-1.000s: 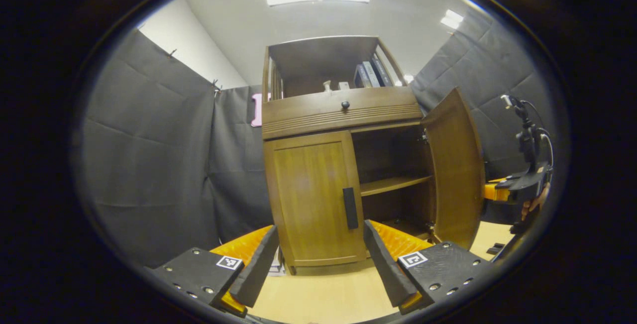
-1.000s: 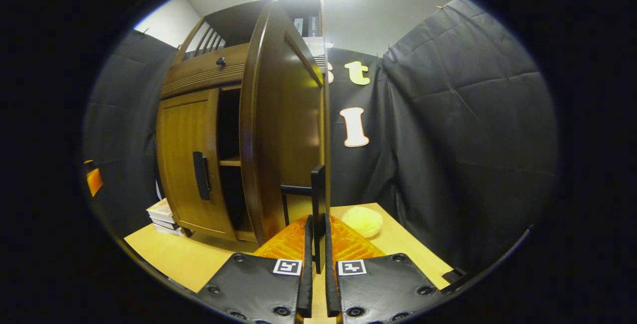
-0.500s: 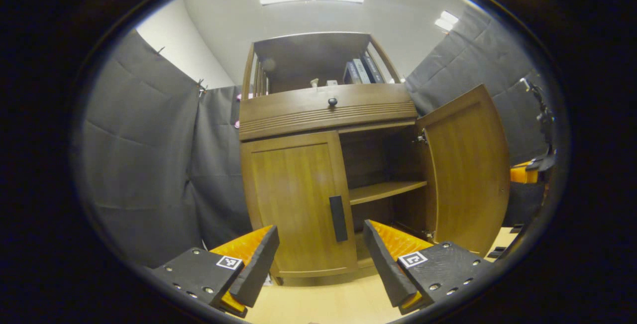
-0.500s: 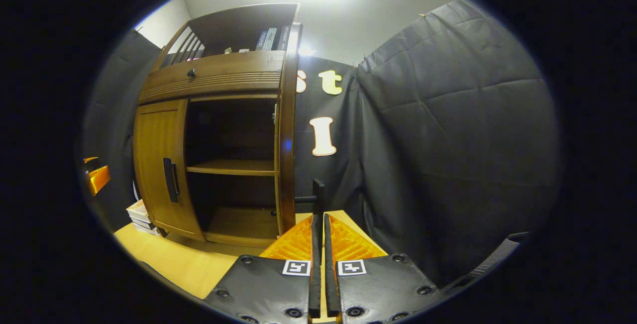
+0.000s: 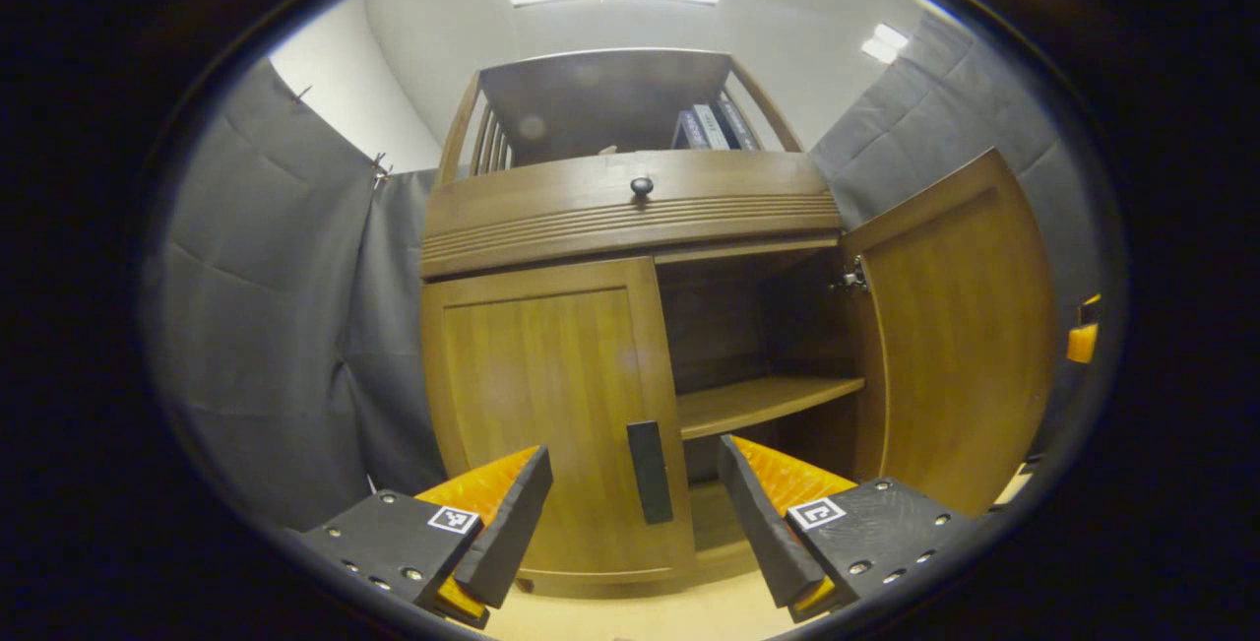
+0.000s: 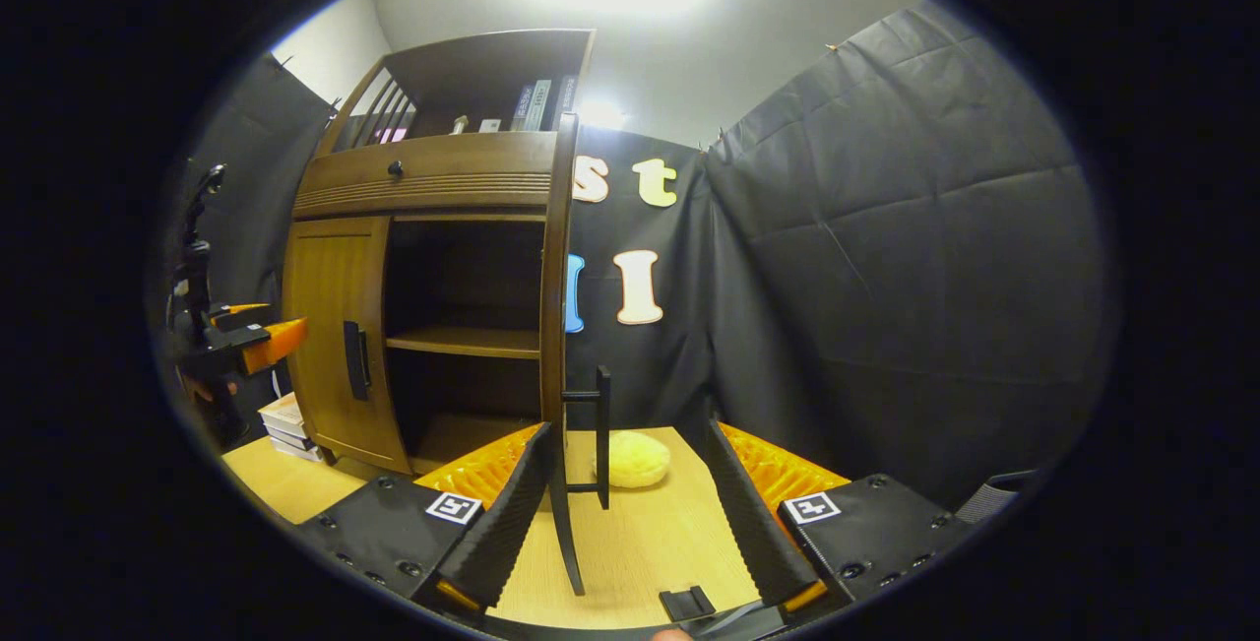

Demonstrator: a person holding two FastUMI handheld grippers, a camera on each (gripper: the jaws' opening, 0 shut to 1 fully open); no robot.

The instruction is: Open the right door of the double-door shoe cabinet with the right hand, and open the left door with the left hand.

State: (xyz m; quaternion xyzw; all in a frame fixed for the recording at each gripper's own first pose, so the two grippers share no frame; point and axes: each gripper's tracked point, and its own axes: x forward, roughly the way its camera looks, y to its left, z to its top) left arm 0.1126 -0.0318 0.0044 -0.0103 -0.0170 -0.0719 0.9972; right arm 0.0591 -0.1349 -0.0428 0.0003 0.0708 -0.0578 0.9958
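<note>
Now the right gripper (image 6: pixel 630 483) has let go, jaws open like the left gripper's (image 5: pixel 635 513), which could bump the left door's handle (image 5: pixel 650 472) at 12 o'clock.

Right tool (image 6: pixel 622 513) spread wide, right door (image 6: pixel 557 326) edge-on with its handle (image 6: pixel 601 436) between the fingers, untouched

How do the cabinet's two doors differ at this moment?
The right door is swung wide open, baring the shelf; the left door is shut. The left gripper, open, frames the left door's handle; the right gripper, open, straddles the right door's handle. Both are brown wood with black handles.
</note>
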